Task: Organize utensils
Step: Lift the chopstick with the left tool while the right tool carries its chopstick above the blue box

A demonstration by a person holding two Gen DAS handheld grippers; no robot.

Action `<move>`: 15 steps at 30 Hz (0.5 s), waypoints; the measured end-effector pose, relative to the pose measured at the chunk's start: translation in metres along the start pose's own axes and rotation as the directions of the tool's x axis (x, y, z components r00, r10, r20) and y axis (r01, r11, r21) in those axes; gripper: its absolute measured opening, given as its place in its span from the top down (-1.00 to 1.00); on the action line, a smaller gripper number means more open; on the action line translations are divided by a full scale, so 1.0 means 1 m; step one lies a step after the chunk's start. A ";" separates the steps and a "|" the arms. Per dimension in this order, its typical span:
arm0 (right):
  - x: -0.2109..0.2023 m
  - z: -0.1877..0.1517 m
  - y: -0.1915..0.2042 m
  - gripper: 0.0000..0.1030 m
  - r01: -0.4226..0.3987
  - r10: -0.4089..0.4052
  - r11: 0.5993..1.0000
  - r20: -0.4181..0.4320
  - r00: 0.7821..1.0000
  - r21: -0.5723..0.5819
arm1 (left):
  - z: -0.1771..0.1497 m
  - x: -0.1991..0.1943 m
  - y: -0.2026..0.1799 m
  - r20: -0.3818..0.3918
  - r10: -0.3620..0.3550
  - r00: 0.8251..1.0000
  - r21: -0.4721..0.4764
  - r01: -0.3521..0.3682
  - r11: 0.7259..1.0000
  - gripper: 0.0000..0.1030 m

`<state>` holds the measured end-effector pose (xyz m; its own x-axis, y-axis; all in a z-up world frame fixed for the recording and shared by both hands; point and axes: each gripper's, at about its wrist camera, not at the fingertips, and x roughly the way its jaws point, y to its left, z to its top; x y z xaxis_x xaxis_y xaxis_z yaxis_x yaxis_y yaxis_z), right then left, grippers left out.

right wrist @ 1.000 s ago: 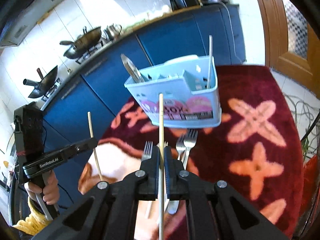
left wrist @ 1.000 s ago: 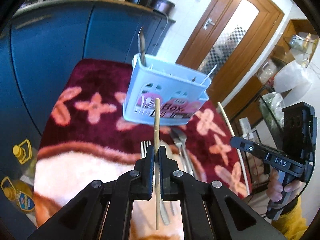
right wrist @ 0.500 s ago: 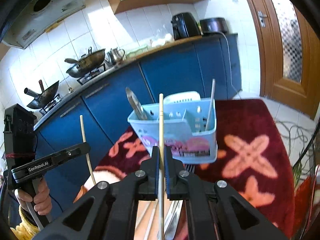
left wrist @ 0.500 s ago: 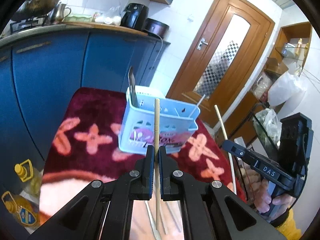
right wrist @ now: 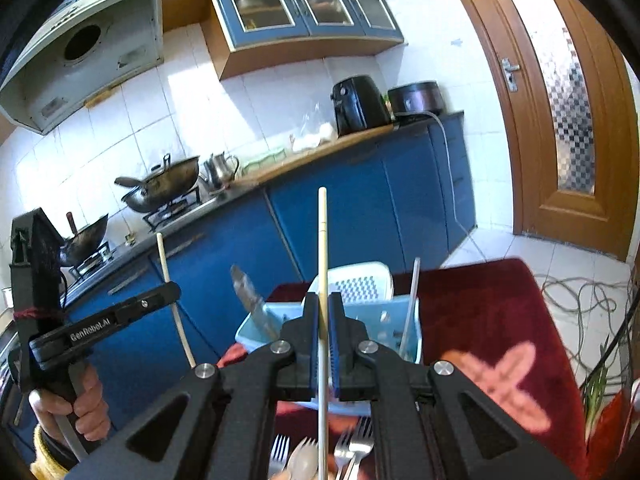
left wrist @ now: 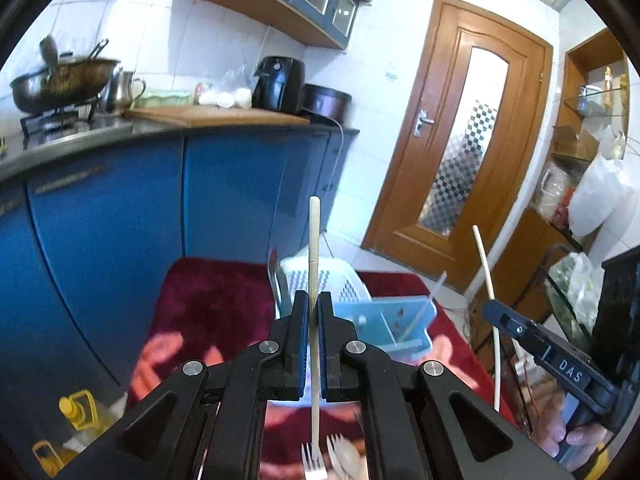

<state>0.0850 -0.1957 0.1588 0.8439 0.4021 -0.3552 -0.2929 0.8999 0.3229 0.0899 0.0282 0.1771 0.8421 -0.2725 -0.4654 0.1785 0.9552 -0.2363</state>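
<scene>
Left gripper [left wrist: 313, 312]: jaws clamped on a wooden chopstick [left wrist: 314, 240], long axis upright, tip at 12 o'clock, tail running down between the arms toward 6.

Right gripper [right wrist: 323, 312]: jaws clamped on a second chopstick [right wrist: 322, 240], likewise upright, tip at 12 o'clock.

Beyond the jaws, in both views: a light-blue plastic caddy [right wrist: 400, 312] on a dark red blanket [right wrist: 480, 304], holding a knife [right wrist: 250, 300] leaning toward 11 o'clock and a pale stick [right wrist: 412, 292] nearly upright.

Forks [right wrist: 352, 448] lie on the blanket at 6 o'clock.

Writing: "GenRobot.AI" on the left gripper's body at 9 o'clock in the right view; "DAS" on the right gripper's body at 4 o'clock in the left view.
</scene>
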 end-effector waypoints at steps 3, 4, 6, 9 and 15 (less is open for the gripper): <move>0.009 0.008 -0.003 0.88 0.012 -0.012 1.000 0.026 1.000 -0.010 | 0.018 0.003 -0.001 0.039 0.012 0.999 0.012 -0.012 1.000 0.93; 0.012 0.011 -0.004 0.88 0.017 -0.016 1.000 0.035 0.999 -0.011 | 0.021 0.005 -0.002 0.047 0.013 0.999 0.013 -0.014 1.000 0.93; 0.019 0.014 -0.008 0.88 0.027 -0.026 1.000 0.048 0.998 -0.012 | 0.032 0.010 -0.001 0.073 0.022 0.997 0.014 -0.024 1.000 0.93; 0.029 0.017 -0.013 0.88 0.042 -0.042 0.999 0.085 0.996 0.001 | 0.042 0.019 -0.003 0.101 0.033 0.994 0.028 -0.036 0.999 0.93; 0.051 0.019 -0.022 0.88 0.059 -0.059 0.998 0.149 0.987 0.001 | 0.050 0.044 -0.004 0.140 0.063 0.988 0.046 -0.070 0.996 0.93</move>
<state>0.1429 -0.1983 0.1506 0.9172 0.3189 -0.2389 -0.2420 0.9221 0.3018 0.1522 0.0185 0.2003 0.9146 -0.1927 -0.3554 0.1421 0.9762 -0.1636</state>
